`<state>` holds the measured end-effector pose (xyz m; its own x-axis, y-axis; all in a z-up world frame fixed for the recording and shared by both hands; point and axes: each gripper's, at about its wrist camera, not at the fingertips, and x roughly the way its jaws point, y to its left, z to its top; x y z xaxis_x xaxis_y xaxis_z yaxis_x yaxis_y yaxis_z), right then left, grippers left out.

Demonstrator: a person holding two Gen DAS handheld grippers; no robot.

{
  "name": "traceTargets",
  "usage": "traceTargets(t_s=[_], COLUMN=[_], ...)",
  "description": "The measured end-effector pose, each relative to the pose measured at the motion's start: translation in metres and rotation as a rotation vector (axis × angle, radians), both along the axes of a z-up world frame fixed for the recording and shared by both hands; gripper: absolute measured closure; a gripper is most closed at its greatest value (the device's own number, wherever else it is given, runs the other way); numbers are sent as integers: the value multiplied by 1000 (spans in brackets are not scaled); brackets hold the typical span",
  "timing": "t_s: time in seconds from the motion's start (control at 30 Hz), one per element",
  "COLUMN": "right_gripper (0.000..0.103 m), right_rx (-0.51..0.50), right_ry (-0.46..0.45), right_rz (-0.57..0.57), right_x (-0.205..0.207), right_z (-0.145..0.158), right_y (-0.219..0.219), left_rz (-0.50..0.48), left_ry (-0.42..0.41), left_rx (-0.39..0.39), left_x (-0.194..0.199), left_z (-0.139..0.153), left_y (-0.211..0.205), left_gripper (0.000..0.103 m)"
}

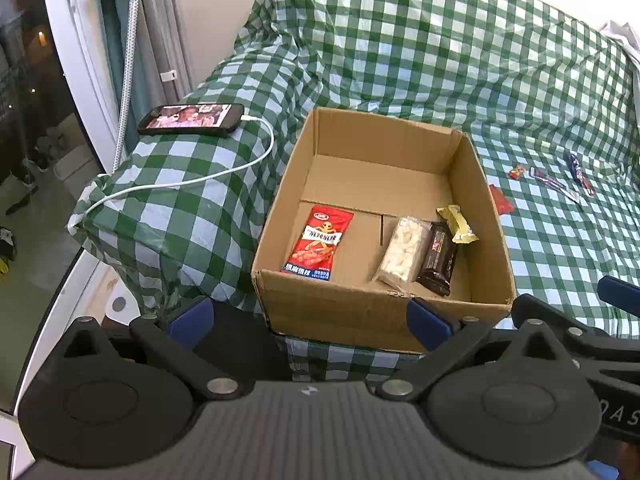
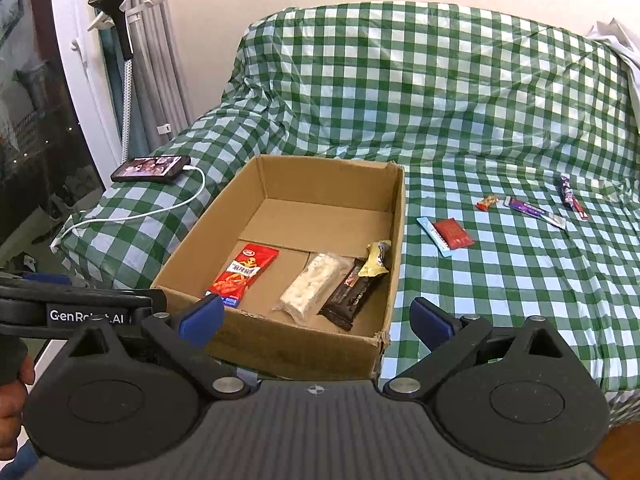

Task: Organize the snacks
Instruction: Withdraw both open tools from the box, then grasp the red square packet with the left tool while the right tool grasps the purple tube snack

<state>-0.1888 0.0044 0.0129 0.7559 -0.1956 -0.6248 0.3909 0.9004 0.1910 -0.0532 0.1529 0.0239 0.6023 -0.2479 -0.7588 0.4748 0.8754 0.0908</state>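
Note:
An open cardboard box [image 1: 496,248] [image 2: 398,220] sits on a green checked cloth. Inside lie a red snack packet [image 1: 319,242] [image 2: 244,270], a white candy bar [image 1: 402,254] [image 2: 314,286], a dark chocolate bar [image 1: 438,258] [image 2: 352,294] and a gold wrapper [image 1: 456,224] [image 2: 375,260]. Loose on the cloth to the right are a red sachet [image 2: 454,234] on a light blue packet [image 2: 428,228], a small orange candy [image 2: 486,202] [image 1: 518,171], and two purple sticks [image 2: 534,211] [image 2: 572,196]. My left gripper [image 1: 310,322] and right gripper [image 2: 318,318] are both open and empty, in front of the box.
A phone [image 1: 192,119] [image 2: 151,168] with a white charging cable [image 1: 224,174] lies on the covered mound left of the box. A window frame [image 1: 76,60] and curtain stand at the far left. The cloth rises over a backrest [image 2: 420,60] behind the box.

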Motion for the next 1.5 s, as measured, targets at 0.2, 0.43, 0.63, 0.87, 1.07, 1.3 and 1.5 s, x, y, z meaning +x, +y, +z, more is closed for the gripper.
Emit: traceTargets(t_s=[0.2,0.43,0.63,0.87,1.07,1.3,1.5], right_gripper=[4,4,4,4,4,4,4], right_rx=[6,19,35,58,86,143,153], right_ry=[12,22,25,29,28,15,-12], right_rz=[5,5,4,6,-4,-56,-153], right_x=[4,6,7,9,9,6,-9], right_z=[-4,-8,-12,-19,-25,-35,-36], right_y=[-2,-6,-10,-16,-26,-48,-84], left_rz=[0,-4,-8,-11,-18,-12,-37], left_ry=[5,14,15,17,11,9,-6], left_rx=[11,27,44,75,116,144,122], left_x=[4,6,7,9,10,17,18], left_z=[-3,-7,-10,-14,-18,-14,1], left_y=[-2,-5,-9,-15,-25,-43,-74], left_gripper=[0,0,0,0,0,0,0])
